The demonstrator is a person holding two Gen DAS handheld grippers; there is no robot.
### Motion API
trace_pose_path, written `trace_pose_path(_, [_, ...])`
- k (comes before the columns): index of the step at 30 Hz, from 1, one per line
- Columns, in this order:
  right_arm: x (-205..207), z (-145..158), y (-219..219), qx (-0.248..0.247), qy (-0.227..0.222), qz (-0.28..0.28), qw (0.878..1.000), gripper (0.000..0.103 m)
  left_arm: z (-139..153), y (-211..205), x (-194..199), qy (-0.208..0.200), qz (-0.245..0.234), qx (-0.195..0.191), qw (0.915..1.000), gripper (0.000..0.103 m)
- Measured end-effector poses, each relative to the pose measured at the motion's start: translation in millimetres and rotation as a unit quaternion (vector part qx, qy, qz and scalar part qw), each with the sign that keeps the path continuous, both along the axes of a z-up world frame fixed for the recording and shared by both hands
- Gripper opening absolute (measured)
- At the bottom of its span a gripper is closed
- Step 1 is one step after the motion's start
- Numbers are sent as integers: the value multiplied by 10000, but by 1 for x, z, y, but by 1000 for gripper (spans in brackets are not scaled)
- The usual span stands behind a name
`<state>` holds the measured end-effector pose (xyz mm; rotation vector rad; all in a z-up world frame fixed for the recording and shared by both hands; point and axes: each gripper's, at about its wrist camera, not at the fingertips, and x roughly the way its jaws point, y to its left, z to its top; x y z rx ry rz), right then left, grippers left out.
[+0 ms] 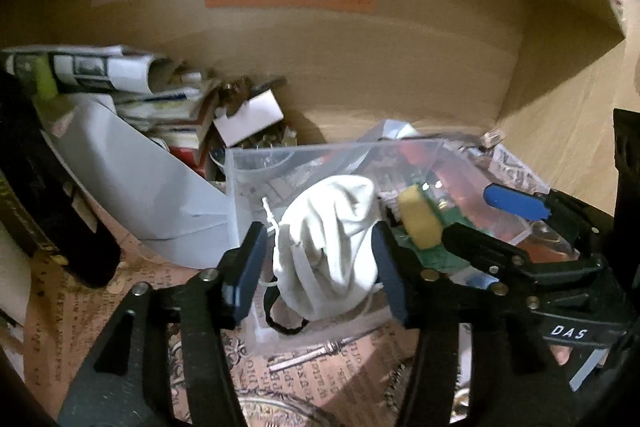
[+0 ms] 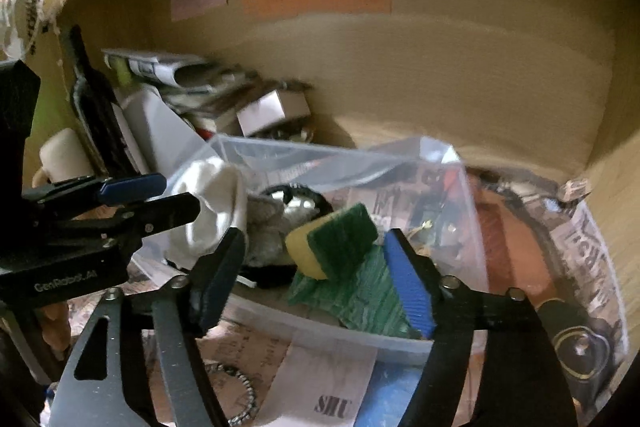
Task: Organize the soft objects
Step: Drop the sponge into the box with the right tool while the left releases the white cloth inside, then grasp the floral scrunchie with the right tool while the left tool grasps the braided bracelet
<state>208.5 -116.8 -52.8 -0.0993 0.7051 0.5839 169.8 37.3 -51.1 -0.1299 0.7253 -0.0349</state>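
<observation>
A clear plastic bin point(image 1: 280, 155) sits on a shelf lined with printed paper. A white drawstring pouch point(image 1: 332, 247) hangs over the bin's near edge between the fingers of my left gripper point(image 1: 320, 267), which is open around it. A yellow and green sponge point(image 2: 332, 239) lies in the bin on a green cloth point(image 2: 356, 299), in front of my right gripper point(image 2: 316, 275), which is open. The pouch also shows in the right wrist view point(image 2: 212, 207), with a grey pouch point(image 2: 264, 231) beside it. The right gripper shows in the left wrist view point(image 1: 496, 223) next to the sponge point(image 1: 420, 219).
Rolled papers and small boxes point(image 1: 132, 83) are piled at the back left. A large white sheet point(image 1: 140, 179) leans beside the bin. The wooden back wall point(image 1: 360, 47) carries coloured notes. A beaded ring point(image 2: 240, 395) and a paper tag point(image 2: 328, 387) lie in front.
</observation>
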Motion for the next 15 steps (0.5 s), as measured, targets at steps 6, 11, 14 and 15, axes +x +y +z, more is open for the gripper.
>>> trace_pose_path(6, [-35, 28, -14, 180, -412, -13, 9990, 84, 27, -1, -37, -395, -8, 25, 9992, 74])
trace_pose_path(11, [-71, 34, -21, 131, -625, 64, 9979, 88, 30, -3, -72, -512, -2, 80, 9987, 90])
trace_pose_path(14, [-88, 27, -25, 73, -572, 30, 9983, 88, 22, -8, -85, -396, -45, 124, 9991, 90])
trace_pose_path(15, [-91, 23, -27, 75, -521, 26, 9986, 88, 18, -9, -87, -339, -65, 112, 9993, 90])
